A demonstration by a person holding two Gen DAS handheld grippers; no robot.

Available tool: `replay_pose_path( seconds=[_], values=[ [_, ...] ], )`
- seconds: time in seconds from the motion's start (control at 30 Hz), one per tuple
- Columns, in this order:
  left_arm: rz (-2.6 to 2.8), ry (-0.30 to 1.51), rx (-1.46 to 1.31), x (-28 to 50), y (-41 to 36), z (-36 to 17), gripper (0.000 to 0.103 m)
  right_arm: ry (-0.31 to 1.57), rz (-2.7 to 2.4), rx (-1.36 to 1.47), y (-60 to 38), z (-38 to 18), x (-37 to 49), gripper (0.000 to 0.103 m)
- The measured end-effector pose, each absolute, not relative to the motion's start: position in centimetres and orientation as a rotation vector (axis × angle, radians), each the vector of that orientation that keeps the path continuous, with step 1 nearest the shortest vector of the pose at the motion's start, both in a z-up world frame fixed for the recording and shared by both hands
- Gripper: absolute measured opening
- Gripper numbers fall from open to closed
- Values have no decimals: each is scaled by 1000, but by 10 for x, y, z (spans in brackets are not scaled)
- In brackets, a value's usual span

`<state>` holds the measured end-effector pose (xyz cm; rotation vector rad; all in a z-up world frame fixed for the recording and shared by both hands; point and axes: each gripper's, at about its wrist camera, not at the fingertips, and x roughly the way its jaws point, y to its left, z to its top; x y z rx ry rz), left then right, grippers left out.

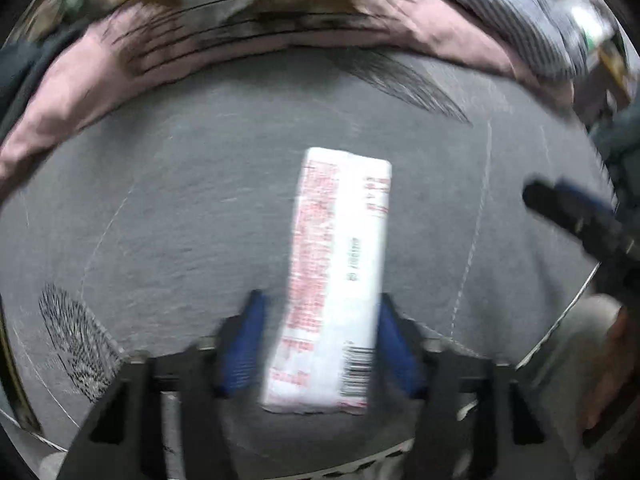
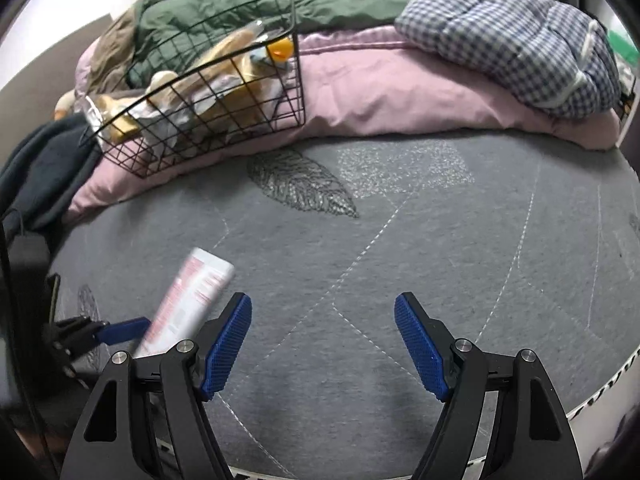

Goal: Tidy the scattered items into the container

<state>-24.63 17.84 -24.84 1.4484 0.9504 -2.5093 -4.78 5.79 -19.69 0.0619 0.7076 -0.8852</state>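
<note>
Left gripper [image 1: 320, 320] has a white packet [image 1: 336, 276] between its blue pads [image 1: 244, 344]; whether it's clamped or just bracketed, cannot tell — the right pad sits against the packet edge, the left pad shows a sliver of gap, and the frame is motion-blurred. Packet is long, flat and rectangular, white wrapper with dense red print down one side, a plain white strip with small dark text, and a barcode at the near end. It points away from the camera along the fingers. In the right wrist view the same packet [image 2: 188, 300] tilts up off the grey bed cover [image 2: 400, 280], near end at the left gripper's pad.

Right gripper [image 2: 322, 344] is spread wide with nothing between its fingers, hovering over the grey cover with its leaf pattern [image 2: 300, 188] and stitched lines.

Black wire basket [image 2: 208, 100] sits tilted on the pink duvet [image 2: 380, 92] at the far side, well apart from the packet. It already holds several items: tan wrappers, white paper, something yellow-orange [image 2: 280, 50]. Checked blue-white pillow [image 2: 512, 40] lies on the duvet at right, green blanket [image 2: 240, 12] behind the basket.
</note>
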Motion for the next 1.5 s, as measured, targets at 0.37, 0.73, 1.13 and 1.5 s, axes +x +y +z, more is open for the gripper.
replay_pose_path(
  seconds=[0.37,0.73,1.13,1.5],
  values=[
    [-2483,1045,1387,-230,155,-246,45,716,-854,7,63,-208,-30,77],
    [-2562,1016,1047,-185,122,-161,45,615,-711,-7,97,-176,-20,77],
    [-2609,943,927,-293,-10,-63,49,407,-607,-127,132,-37,68,77],
    [-2499,1021,862,-245,-5,-89,81,458,-625,-87,135,-77,37,77]
  ],
)
